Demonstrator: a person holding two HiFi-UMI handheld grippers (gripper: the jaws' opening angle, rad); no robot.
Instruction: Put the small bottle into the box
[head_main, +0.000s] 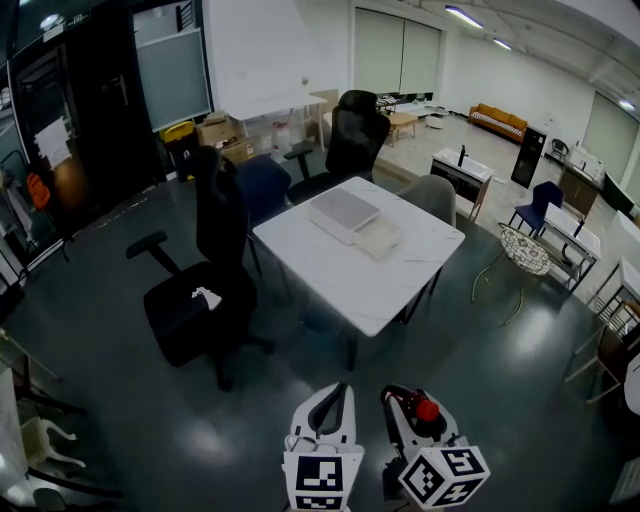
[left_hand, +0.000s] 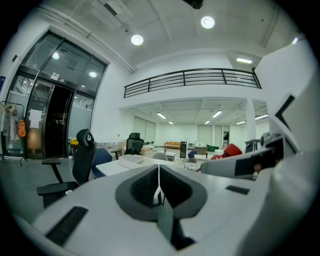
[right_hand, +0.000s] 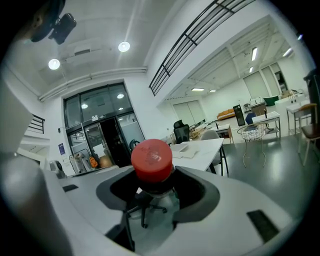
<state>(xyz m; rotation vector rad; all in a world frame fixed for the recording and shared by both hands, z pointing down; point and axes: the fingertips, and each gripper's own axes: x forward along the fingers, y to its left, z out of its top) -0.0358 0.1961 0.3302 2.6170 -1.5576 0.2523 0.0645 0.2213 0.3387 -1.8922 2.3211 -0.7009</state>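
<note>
The small clear bottle with a red cap (head_main: 428, 409) sits between the jaws of my right gripper (head_main: 412, 402), low in the head view and well short of the table. In the right gripper view the red cap (right_hand: 151, 159) fills the middle, with my right gripper (right_hand: 152, 189) shut on the bottle's neck. My left gripper (head_main: 338, 395) hangs beside it, and in its own view my left gripper (left_hand: 159, 181) is shut with nothing in it. On the white table (head_main: 330, 270) stand a clear open box (head_main: 378, 238) and a flat grey lid (head_main: 343, 213).
A black office chair (head_main: 215, 265) stands left of the table, another black chair (head_main: 352, 140) behind it and a grey chair (head_main: 432, 195) at its right. A wire basket stool (head_main: 524, 250) is further right. Dark floor lies between me and the table.
</note>
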